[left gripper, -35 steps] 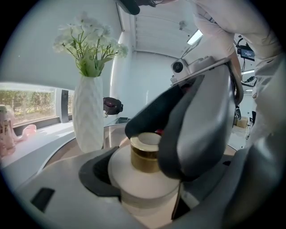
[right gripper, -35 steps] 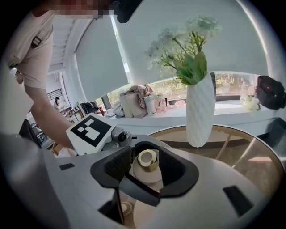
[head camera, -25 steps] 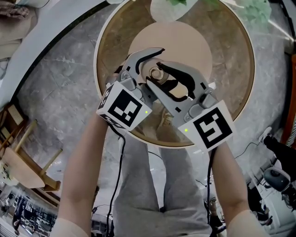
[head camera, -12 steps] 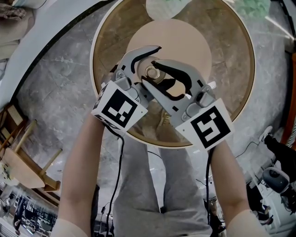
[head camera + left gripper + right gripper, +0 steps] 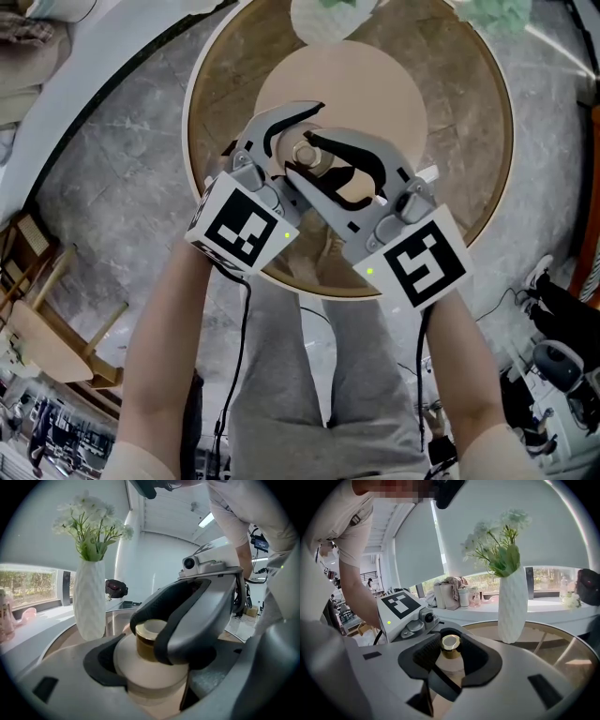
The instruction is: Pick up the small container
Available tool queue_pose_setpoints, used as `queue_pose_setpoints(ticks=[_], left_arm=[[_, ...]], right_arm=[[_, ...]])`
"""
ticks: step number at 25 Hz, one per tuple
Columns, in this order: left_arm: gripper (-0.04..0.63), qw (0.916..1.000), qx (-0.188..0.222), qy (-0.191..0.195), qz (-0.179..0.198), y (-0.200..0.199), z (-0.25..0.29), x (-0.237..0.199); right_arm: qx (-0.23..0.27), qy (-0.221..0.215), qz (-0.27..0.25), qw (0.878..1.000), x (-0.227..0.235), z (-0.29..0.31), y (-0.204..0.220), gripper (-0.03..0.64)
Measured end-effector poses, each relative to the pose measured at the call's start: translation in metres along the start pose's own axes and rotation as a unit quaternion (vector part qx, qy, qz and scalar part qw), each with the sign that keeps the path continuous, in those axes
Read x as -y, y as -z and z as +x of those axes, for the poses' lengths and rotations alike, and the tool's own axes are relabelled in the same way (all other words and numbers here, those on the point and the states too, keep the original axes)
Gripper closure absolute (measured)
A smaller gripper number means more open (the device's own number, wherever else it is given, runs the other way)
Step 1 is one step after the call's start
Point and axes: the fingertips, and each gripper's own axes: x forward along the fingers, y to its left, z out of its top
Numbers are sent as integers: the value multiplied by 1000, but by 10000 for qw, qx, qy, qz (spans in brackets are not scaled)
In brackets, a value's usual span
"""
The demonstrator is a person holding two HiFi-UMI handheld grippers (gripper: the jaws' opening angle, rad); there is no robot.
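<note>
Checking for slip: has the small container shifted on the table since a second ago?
No. The small container keeps its spot on the lower left part of the tan mat.

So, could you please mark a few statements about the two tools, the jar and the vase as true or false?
1. The left tool grips the cream body of the jar. True.
2. The right tool has its jaws around the vase. False: they sit around the jar's gold lid, and have just closed further on it.
3. The vase lies on its side. False: it stands upright, holding flowers.
4. Both tools meet over the round tan mat on the table. True.
</note>
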Motion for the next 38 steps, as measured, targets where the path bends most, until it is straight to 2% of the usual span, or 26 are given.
queue_pose_setpoints(ticks=[4, 7, 10, 15, 30, 38], left_arm=[[239, 9999, -123, -65, -28, -18, -9, -6], [239, 9998, -158, -60, 49, -40, -17, -6], [239, 9999, -21, -11, 158, -74, -26, 4], [239, 9994, -128, 1, 316, -130, -50, 9], [239, 9982, 85, 149, 567, -346, -123, 41], [239, 9967, 149, 76, 796, -451, -166, 62]], right_arm=[[-104, 2, 56, 9999, 0, -6, -17, 485], [-5, 17, 59, 10000, -3, -15, -40, 485], [123, 59, 59, 9999, -10, -34, -71, 485], [215, 118, -69, 9997, -21, -60, -128, 485], [399, 366, -506, 9973, -60, -171, -324, 485], [641, 512, -583, 9949, -89, -228, -422, 485]])
